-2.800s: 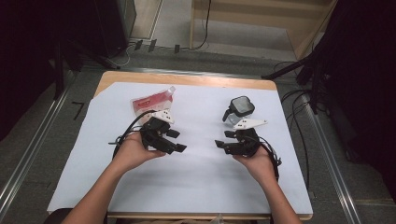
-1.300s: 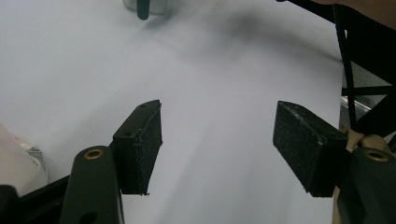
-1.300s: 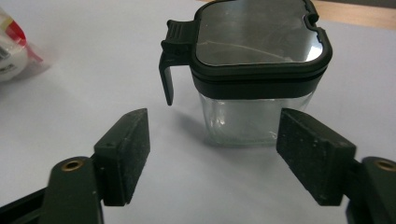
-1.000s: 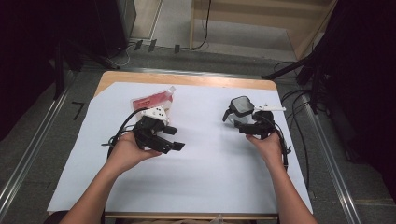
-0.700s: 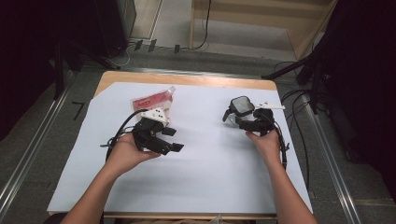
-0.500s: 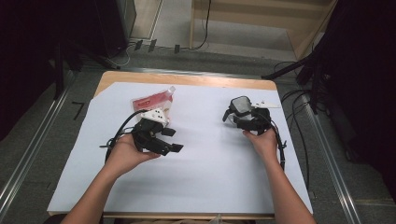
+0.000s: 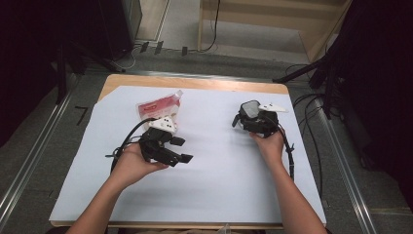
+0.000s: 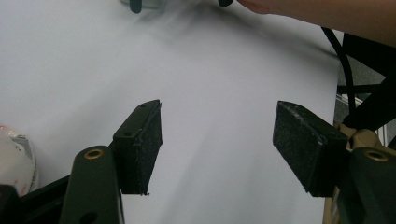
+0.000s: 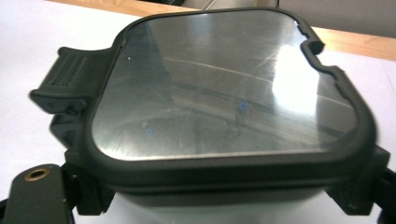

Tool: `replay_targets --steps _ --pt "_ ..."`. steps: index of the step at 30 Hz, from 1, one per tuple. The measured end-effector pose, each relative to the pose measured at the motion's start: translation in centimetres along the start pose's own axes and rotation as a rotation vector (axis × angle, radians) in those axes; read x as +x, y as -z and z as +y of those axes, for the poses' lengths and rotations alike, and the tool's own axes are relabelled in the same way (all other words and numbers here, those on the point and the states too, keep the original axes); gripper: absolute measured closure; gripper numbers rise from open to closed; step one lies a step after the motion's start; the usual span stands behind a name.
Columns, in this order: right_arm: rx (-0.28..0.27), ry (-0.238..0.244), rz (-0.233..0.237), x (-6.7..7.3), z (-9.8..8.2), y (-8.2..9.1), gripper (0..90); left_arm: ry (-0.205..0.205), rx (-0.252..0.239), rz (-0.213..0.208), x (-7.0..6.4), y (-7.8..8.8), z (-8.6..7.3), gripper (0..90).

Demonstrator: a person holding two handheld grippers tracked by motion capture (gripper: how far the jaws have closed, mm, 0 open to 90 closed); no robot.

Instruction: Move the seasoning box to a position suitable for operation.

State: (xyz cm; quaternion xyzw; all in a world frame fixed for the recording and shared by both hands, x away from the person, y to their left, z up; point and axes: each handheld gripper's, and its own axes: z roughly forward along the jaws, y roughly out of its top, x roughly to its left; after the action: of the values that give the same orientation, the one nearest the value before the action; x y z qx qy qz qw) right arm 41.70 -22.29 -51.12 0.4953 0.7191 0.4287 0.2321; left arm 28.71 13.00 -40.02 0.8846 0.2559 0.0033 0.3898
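Item 1 — lidded container (image 7: 250,109): a small box with a dark rimmed lid, clear glossy top panel and a ribbed latch tab on one side. In the high view it stands right of centre on the white sheet (image 7: 214,190), toward the upper edge of the sheet. In the right gripper view it (image 9: 224,93) takes up nearly the whole frame, the latch tab at the left, the body below the lid pale and translucent.

Item 2 — right gripper (image 7: 253,122): held in the person's right hand (image 7: 269,142), right of centre in the high view, its front end up against the near side of the container. In the right gripper view the jaw arms show at the lower left and lower right corners, one on each side of the container's base. Whether the pads press on the walls cannot be told; the pad faces are hidden beneath the lid's rim.

Item 3 — left gripper (image 8: 217,149): held in the left hand (image 7: 130,165), left of centre in the high view. Jaws stand wide apart, nothing between them but bare sheet; well apart from the container.

Item 4 — red and white pouch (image 7: 156,106): lying flat at the upper left of the sheet, just beyond the left gripper.

Item 5 — wooden table (image 7: 195,83): edge visible above the sheet.
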Motion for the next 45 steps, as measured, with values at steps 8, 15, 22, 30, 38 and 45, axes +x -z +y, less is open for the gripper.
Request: replay_targets --steps 8,15,22,30,38,45 --pt "-0.016 0.017 -0.013 0.2 0.0 -0.3 14.8 0.001 -0.002 -0.01 0.2 -0.1 -0.3 35.3" --pt "-0.007 0.016 -0.018 0.4 0.1 -0.2 15.0 0.009 -0.007 -0.003 0.3 0.1 -0.3 35.3" --pt "-0.021 0.005 -0.008 0.3 0.5 0.6 15.0 0.018 -0.003 0.005 0.6 0.0 -0.4 35.3" --pt "-0.023 0.002 0.031 1.4 0.9 1.5 15.0 0.006 0.002 0.009 1.1 -0.1 -0.3 36.0" --pt "-0.013 0.029 0.08 3.2 1.0 2.1 15.0 0.017 -0.006 0.009 1.6 -0.1 -0.2 36.5" --pt "-0.02 0.045 0.14 4.5 1.1 2.6 15.1 0.034 -0.005 0.009 1.9 -0.1 -0.3 36.5"
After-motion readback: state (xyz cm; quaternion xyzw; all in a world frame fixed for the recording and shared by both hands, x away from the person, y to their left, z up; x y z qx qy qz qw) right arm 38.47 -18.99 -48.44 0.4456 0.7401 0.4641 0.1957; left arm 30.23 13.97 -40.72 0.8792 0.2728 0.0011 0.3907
